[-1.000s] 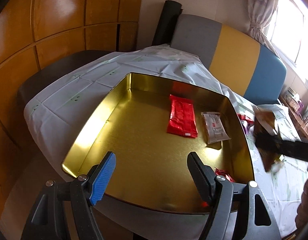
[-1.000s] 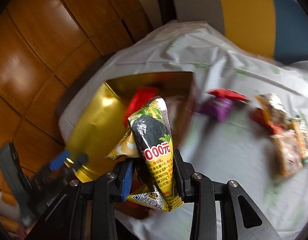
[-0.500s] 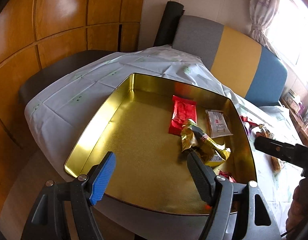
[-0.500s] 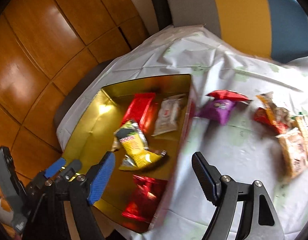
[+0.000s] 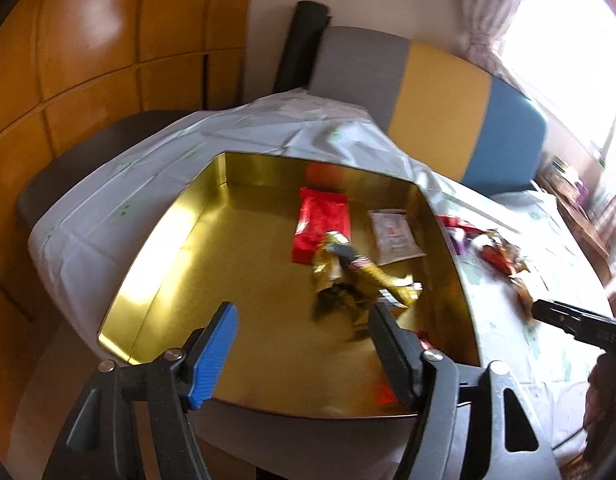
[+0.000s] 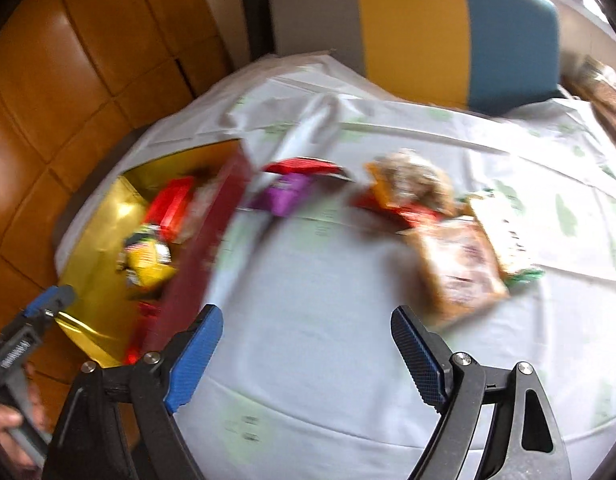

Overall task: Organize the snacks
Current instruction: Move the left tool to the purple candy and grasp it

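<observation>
A gold tin tray (image 5: pixel 176 264) sits on the white tablecloth. In it lie a red packet (image 5: pixel 324 224), a white sachet (image 5: pixel 394 234) and a yellow-and-black snack bag (image 5: pixel 360 276). My left gripper (image 5: pixel 304 344) is open and empty over the tray's near edge. My right gripper (image 6: pixel 308 348) is open and empty above bare cloth, right of the tray (image 6: pixel 104 248). Ahead of it lie a purple packet (image 6: pixel 286 196), a red packet (image 6: pixel 302 166) and a brown-orange snack bag (image 6: pixel 462 264). The right wrist view is blurred.
A chair with a grey, yellow and blue back (image 5: pixel 436 100) stands behind the table. Wood panelling (image 5: pixel 88 48) runs along the left. More loose snack packs (image 6: pixel 408 184) cluster on the cloth to the right of the tray.
My right gripper opened and dropped the yellow-and-black snack bag into the tray, then swung right toward the loose snacks. My left gripper stayed open at the tray's near edge.
</observation>
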A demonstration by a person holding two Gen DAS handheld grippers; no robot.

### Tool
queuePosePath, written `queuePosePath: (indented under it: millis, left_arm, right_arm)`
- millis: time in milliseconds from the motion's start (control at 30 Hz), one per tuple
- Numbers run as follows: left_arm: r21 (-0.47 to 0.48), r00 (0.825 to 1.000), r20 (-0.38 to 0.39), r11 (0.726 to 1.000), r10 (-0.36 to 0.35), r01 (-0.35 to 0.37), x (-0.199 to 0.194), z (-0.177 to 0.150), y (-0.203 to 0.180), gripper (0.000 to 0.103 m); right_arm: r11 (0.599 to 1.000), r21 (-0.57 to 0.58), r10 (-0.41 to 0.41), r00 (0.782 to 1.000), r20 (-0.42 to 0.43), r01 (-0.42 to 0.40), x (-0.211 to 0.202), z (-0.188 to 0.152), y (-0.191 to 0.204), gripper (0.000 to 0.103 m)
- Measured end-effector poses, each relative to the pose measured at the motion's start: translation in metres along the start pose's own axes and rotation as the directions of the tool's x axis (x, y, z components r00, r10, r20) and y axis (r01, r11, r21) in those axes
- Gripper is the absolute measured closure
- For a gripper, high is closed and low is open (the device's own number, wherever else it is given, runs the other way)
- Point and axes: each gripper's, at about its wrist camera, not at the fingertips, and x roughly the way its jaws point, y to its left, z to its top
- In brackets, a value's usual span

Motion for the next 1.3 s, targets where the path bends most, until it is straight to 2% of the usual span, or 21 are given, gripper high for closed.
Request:
queuePosePath:
  millis: [100,200,367,400,467,533,600,667,900,1067,1233,1267,1300]
  left_arm:
    - [0.093,0.999,0.017,0.995,-0.047,0.046,-0.006,0.009,-0.022,0.036]
    - [0.182,0.996,0.023,0.979,-0.092,0.086,-0.008,0.019,-0.047,0.037]
    - [0.334,0.987,-0.017,0.93,-0.16,0.156,-0.002,0.04,-0.095,0.046]
    - [0.375,0.985,-0.029,0.911,-0.173,0.171,0.001,0.045,-0.108,0.048]
    - [0.42,0.98,-0.064,0.886,-0.189,0.198,0.01,0.054,-0.129,0.057]
    - [0.46,0.974,-0.109,0.858,-0.201,0.229,0.023,0.061,-0.148,0.059]
    - [0.492,0.972,-0.147,0.839,-0.183,0.232,0.037,0.065,-0.166,0.059]
    - [0.515,0.968,-0.19,0.823,-0.164,0.24,0.056,0.071,-0.181,0.059]
    - [0.544,0.95,-0.307,0.809,-0.053,0.221,0.125,0.076,-0.213,0.059]
    - [0.601,0.94,-0.337,0.781,0.057,0.168,0.162,0.07,-0.229,0.059]
    - [0.648,0.938,-0.319,0.754,0.139,0.109,0.184,0.068,-0.235,0.06]
    - [0.656,0.94,-0.308,0.748,0.145,0.1,0.186,0.068,-0.236,0.069]
    - [0.66,0.943,-0.295,0.747,0.151,0.087,0.186,0.068,-0.236,0.069]
  right_arm:
    - [0.999,-0.015,-0.05,0.999,-0.011,0.049,-0.006,0.002,-0.025,0.016]
    - [0.997,-0.049,-0.067,0.997,-0.035,0.065,-0.01,0.004,-0.041,0.016]
    - [0.99,-0.114,-0.095,0.993,-0.07,0.086,-0.011,0.003,-0.065,0.016]
    - [0.99,-0.112,-0.098,0.993,-0.071,0.09,-0.011,0.003,-0.07,0.016]
    - [0.993,-0.082,-0.092,0.994,-0.063,0.087,-0.012,0.002,-0.082,0.016]
    - [0.997,-0.038,-0.075,0.996,-0.053,0.073,-0.011,0.003,-0.092,0.016]
    - [0.997,0.011,-0.08,0.995,-0.059,0.08,-0.012,0.007,-0.1,0.016]
    - [0.998,0.046,-0.05,0.998,-0.034,0.052,-0.019,0.011,-0.104,0.016]
    - [0.99,0.141,0.015,1.0,0.009,-0.016,-0.032,0.019,-0.114,0.015]
    - [0.985,0.156,0.063,0.997,0.042,-0.069,-0.041,0.022,-0.112,0.013]
    - [0.987,0.138,0.079,0.995,0.06,-0.087,-0.044,0.023,-0.107,0.013]
    - [0.988,0.131,0.078,0.995,0.066,-0.086,-0.046,0.023,-0.106,0.013]
    - [0.989,0.124,0.077,0.995,0.071,-0.085,-0.046,0.023,-0.105,0.013]
